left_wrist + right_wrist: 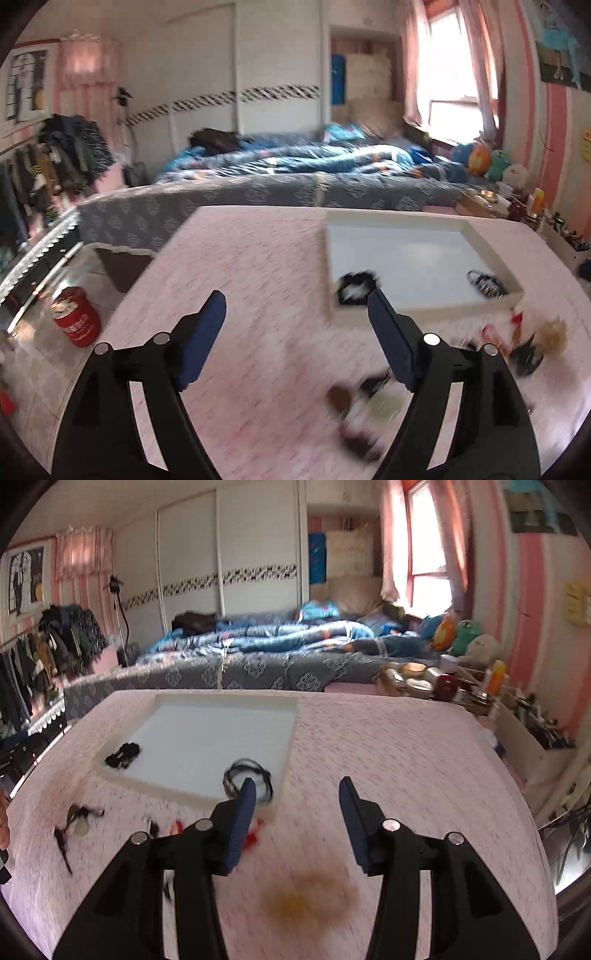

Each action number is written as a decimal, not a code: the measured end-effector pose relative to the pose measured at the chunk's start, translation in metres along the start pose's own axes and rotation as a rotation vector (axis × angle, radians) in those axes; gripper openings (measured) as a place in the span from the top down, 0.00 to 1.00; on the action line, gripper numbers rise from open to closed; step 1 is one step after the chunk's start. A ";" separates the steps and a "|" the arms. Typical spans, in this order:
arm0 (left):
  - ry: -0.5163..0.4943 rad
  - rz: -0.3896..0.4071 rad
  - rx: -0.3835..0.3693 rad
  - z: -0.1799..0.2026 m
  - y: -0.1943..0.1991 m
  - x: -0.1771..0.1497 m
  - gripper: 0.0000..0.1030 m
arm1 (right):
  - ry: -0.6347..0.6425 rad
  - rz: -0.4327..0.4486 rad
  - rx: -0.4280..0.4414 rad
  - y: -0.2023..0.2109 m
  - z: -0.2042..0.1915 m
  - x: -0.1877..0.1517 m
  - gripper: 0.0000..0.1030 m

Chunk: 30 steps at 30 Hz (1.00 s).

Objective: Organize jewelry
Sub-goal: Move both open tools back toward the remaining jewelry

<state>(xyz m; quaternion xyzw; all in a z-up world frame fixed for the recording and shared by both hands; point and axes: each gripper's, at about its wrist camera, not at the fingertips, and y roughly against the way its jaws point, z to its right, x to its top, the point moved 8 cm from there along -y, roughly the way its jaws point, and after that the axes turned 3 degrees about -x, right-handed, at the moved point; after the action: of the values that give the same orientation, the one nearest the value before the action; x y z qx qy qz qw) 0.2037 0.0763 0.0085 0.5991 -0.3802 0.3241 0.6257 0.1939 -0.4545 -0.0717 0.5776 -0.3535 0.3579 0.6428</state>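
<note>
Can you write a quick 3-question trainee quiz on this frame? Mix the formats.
1. True or false: both items in the white tray lie along its near edge.
2. Multiple choice. The right gripper is: A) shut on a bracelet B) open with nothing between its fingers C) shut and empty.
3. Fill in: the loose pieces not yet sorted, such as the blurred yellow-brown piece, lie on the pink ____.

Key
1. True: the black bow-like piece and the coiled dark bracelet both sit near the front rim.
2. B
3. tablecloth
</note>
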 end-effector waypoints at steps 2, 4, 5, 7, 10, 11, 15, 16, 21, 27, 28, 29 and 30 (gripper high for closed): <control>0.022 0.017 0.026 -0.010 0.014 -0.020 0.22 | -0.017 0.036 -0.010 0.018 0.009 -0.017 0.47; 0.031 0.023 0.063 -0.015 0.026 -0.039 0.22 | -0.029 0.062 -0.033 0.033 0.018 -0.034 0.46; 0.029 0.022 0.068 -0.015 0.029 -0.047 0.22 | -0.043 0.070 -0.049 0.039 0.021 -0.042 0.45; 0.018 0.011 0.070 -0.014 0.032 -0.058 0.22 | -0.059 0.058 -0.045 0.043 0.022 -0.058 0.45; -0.003 -0.001 0.046 -0.004 0.037 -0.071 0.22 | -0.045 0.035 -0.049 0.044 0.019 -0.072 0.45; -0.012 -0.007 0.048 -0.001 0.037 -0.074 0.22 | -0.039 0.032 -0.053 0.043 0.019 -0.076 0.45; -0.012 -0.043 0.020 0.007 0.032 -0.085 0.22 | -0.058 0.001 -0.057 0.036 0.022 -0.084 0.45; -0.014 -0.045 0.019 0.008 0.031 -0.085 0.22 | -0.062 -0.005 -0.056 0.034 0.023 -0.087 0.45; -0.009 -0.050 0.004 0.013 0.029 -0.088 0.22 | -0.071 -0.025 -0.058 0.028 0.024 -0.091 0.45; -0.011 -0.055 -0.009 0.019 0.026 -0.087 0.22 | -0.068 -0.026 -0.033 0.028 0.014 -0.091 0.45; -0.008 -0.053 -0.013 0.020 0.026 -0.087 0.22 | -0.058 -0.024 -0.031 0.028 0.009 -0.090 0.45; -0.008 -0.051 -0.014 0.021 0.026 -0.086 0.22 | -0.052 -0.028 -0.028 0.026 0.005 -0.090 0.45; -0.009 -0.050 -0.014 0.022 0.026 -0.086 0.22 | -0.052 -0.029 -0.026 0.026 0.003 -0.090 0.45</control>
<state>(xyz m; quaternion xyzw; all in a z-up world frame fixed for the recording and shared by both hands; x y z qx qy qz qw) 0.1366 0.0607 -0.0530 0.6054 -0.3703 0.3029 0.6361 0.1271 -0.4597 -0.1365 0.5834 -0.3665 0.3289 0.6459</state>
